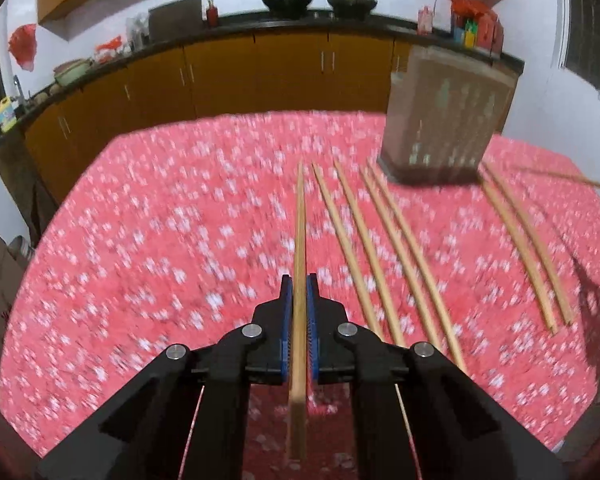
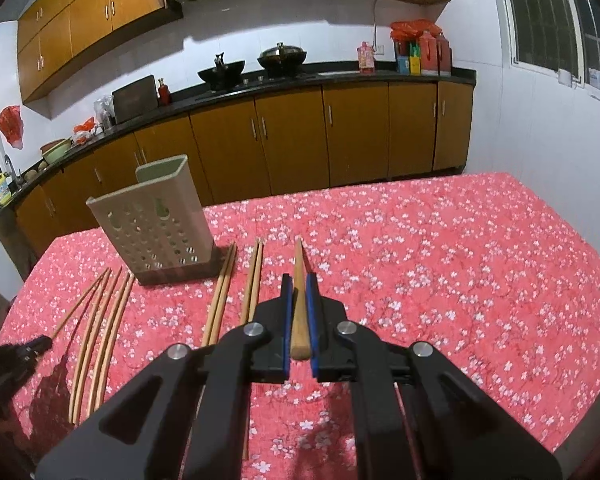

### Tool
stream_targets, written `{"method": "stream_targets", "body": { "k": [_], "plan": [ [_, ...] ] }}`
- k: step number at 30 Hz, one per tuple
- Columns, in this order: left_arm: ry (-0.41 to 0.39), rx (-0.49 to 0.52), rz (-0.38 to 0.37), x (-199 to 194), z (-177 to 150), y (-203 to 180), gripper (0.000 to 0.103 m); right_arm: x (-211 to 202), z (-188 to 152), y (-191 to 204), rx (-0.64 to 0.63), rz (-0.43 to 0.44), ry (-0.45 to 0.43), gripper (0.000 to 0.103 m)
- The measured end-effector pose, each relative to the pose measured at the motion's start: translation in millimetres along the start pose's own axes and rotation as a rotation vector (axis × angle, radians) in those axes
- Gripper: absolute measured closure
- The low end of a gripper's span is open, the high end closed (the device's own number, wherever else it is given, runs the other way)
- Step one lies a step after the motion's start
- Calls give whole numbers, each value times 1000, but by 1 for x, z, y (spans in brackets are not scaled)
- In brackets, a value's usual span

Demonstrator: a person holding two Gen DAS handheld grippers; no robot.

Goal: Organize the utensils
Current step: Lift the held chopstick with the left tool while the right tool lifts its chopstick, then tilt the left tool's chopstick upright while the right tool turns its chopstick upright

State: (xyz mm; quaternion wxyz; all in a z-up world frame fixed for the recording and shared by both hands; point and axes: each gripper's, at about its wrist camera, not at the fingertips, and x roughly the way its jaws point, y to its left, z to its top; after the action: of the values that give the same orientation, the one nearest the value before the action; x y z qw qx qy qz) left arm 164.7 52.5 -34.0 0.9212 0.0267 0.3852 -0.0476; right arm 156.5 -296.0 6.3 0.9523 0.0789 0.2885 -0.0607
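My left gripper [image 1: 299, 285] is shut on a wooden chopstick [image 1: 300, 248] and holds it above the red flowered tablecloth [image 1: 160, 240]. Several more chopsticks [image 1: 384, 248] lie on the cloth to its right, in front of a perforated grey utensil holder [image 1: 444, 120]. My right gripper [image 2: 299, 285] is shut on another chopstick [image 2: 299, 312]. In the right wrist view the holder [image 2: 156, 224] stands upright to the left, with chopsticks [image 2: 224, 292] lying around it. The left gripper [image 2: 24, 350] shows at the far left with its chopstick.
The table [image 2: 460, 280] is covered by the cloth and runs wide to the right. Behind it stands a kitchen counter [image 2: 300, 80] with woks, bottles and orange cabinets. A tiled wall with a window [image 2: 560, 12] is on the right.
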Motion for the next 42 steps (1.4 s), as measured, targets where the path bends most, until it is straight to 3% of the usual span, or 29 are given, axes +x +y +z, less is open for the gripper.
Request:
{"method": "stream_targets", "body": {
  "k": [11, 15, 20, 24, 28, 36, 39, 42],
  "plan": [
    [-239, -63, -9, -61, 65, 13, 96, -24, 32, -4, -12, -8, -109, 95],
    [-277, -60, 3, -67, 85, 16, 97, -30, 46, -3, -20, -7, -147, 95],
    [-209, -38, -41, -48, 61, 13, 95, -33, 45, 0, -29, -3, -158, 95],
    [-107, -22, -57, -21, 23, 7, 75, -35, 40, 2, -34, 4, -156, 95],
    [-16, 6, -48, 3, -9, -6, 73, -36, 39, 3, -26, 19, -148, 95],
    [65, 24, 0, 27, -38, -12, 74, -40, 38, 3, -22, 21, -154, 95],
    [59, 39, -1, 27, -39, -16, 93, -41, 38, 2, -19, 21, -156, 95],
    [73, 34, -13, 28, -36, -15, 95, -42, 38, 2, -17, 21, -159, 95]
  ]
}}
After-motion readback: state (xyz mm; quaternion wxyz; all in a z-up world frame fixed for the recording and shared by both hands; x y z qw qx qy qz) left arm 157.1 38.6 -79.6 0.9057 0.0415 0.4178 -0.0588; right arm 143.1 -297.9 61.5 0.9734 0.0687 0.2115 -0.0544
